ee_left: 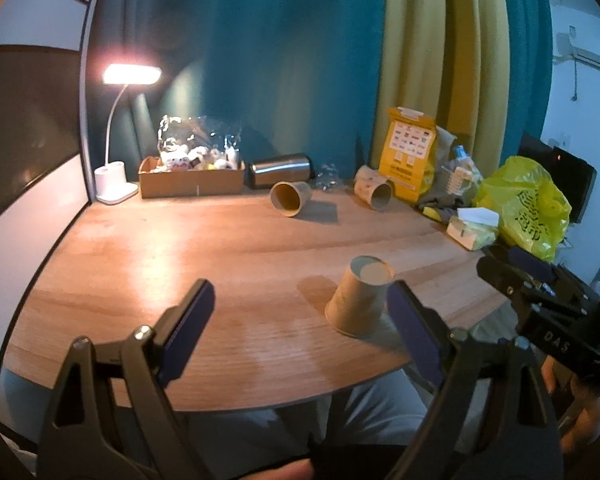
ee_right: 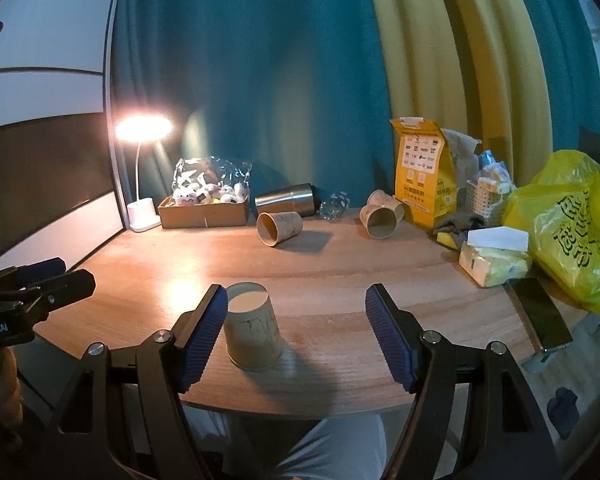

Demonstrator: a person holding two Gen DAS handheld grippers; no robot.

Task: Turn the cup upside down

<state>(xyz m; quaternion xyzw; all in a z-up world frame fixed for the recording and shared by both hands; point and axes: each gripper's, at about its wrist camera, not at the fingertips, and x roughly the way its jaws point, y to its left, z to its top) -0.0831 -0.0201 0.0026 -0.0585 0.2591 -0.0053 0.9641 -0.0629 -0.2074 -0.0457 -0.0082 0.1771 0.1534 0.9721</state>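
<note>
A brown paper cup (ee_left: 360, 298) stands upside down on the wooden table (ee_left: 180, 256), base up, near the front edge. It also shows in the right wrist view (ee_right: 254, 328). My left gripper (ee_left: 300, 316) is open and empty, its right finger beside the cup. My right gripper (ee_right: 294, 320) is open and empty, its left finger close beside the cup; the cup is not held. The right gripper shows at the right edge of the left wrist view (ee_left: 512, 268). The left gripper shows at the left edge of the right wrist view (ee_right: 40, 280).
Two more paper cups lie on their sides at the back (ee_right: 278, 227) (ee_right: 380, 216), with a steel tumbler (ee_right: 286, 199) behind. A cardboard box (ee_right: 204, 210), lamp (ee_right: 142, 128), yellow paper bag (ee_right: 424, 172), tissue pack (ee_right: 494, 262), phone (ee_right: 542, 316) and yellow plastic bag (ee_right: 568, 224) line the back and right.
</note>
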